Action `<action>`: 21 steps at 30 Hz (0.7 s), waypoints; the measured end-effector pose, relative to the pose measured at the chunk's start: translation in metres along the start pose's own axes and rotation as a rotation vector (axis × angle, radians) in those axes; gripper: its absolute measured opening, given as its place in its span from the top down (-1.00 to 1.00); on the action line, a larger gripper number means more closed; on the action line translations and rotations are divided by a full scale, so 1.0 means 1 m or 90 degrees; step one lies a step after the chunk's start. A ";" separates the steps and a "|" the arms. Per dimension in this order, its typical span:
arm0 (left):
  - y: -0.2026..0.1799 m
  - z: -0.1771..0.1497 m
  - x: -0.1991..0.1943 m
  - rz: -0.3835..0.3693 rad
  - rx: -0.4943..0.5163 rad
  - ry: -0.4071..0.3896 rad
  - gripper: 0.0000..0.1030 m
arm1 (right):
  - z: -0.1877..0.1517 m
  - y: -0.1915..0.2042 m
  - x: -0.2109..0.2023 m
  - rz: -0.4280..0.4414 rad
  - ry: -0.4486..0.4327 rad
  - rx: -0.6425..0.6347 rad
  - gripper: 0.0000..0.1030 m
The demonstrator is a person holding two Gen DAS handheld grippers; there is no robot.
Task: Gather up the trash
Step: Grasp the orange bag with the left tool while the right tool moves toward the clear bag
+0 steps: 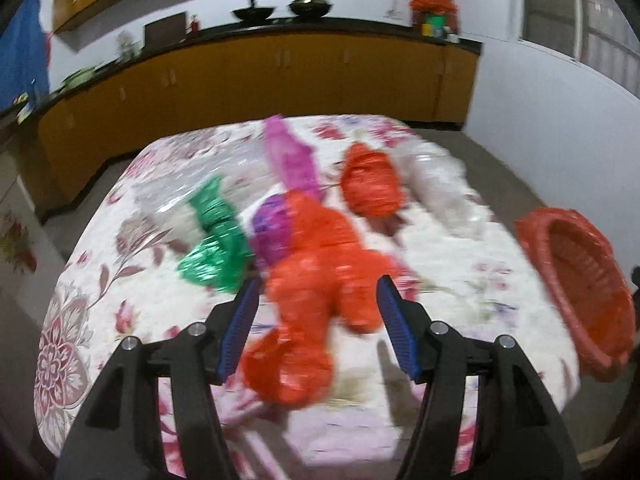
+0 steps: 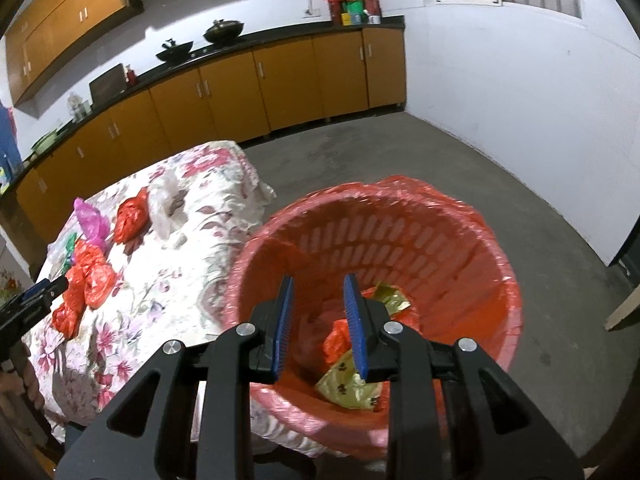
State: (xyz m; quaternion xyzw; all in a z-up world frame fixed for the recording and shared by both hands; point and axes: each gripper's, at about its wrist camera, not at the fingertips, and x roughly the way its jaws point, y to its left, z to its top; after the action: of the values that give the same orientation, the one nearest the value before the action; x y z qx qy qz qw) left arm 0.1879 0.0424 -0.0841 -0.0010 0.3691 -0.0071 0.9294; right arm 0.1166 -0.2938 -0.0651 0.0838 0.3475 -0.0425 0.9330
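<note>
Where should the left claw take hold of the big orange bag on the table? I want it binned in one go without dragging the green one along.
Grip the big orange bag at its puffed middle, coming straight down from above with the left claw open wide. It lies crumpled and flat on the tablecloth, offering no handle. The green bag touches its left edge, so keep the left finger inside that seam.

The left gripper (image 1: pixel 316 292) has its two blue-padded fingers (image 1: pixel 244 320) spread wide apart, gripping nothing, and it tilts downward. From the right wrist view it shows at the far left edge (image 2: pixel 44 290), with part of the person's hand (image 2: pixel 28 384) below it. The right gripper (image 2: pixel 318 312) points downward, its fingers (image 2: pixel 285 320) parted by a moderate gap, narrower than the left's, with nothing between the pads.
</note>
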 end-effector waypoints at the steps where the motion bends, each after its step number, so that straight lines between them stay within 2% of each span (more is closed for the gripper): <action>1: 0.006 0.000 0.004 0.002 -0.005 0.007 -0.18 | 0.000 0.004 0.001 0.003 0.002 -0.004 0.48; 10: 0.013 -0.008 0.039 -0.021 -0.030 0.072 -0.15 | -0.001 0.032 0.009 0.020 0.016 -0.040 0.48; 11: 0.014 -0.009 0.041 -0.027 -0.033 0.077 -0.06 | -0.001 0.034 0.010 0.021 0.018 -0.043 0.48; 14: 0.013 -0.011 0.046 -0.042 -0.035 0.087 0.41 | -0.001 0.043 0.014 0.027 0.023 -0.052 0.48; 17: 0.014 -0.014 0.042 -0.052 -0.031 0.075 0.50 | 0.000 0.054 0.017 0.041 0.026 -0.058 0.48; 21: 0.018 -0.017 0.023 -0.066 -0.021 0.043 0.52 | 0.005 0.078 0.026 0.067 0.030 -0.077 0.48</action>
State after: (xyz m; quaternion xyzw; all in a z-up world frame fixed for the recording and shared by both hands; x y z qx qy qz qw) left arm 0.1933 0.0606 -0.1126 -0.0354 0.4000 -0.0489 0.9145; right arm 0.1503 -0.2182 -0.0685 0.0465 0.3661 0.0296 0.9289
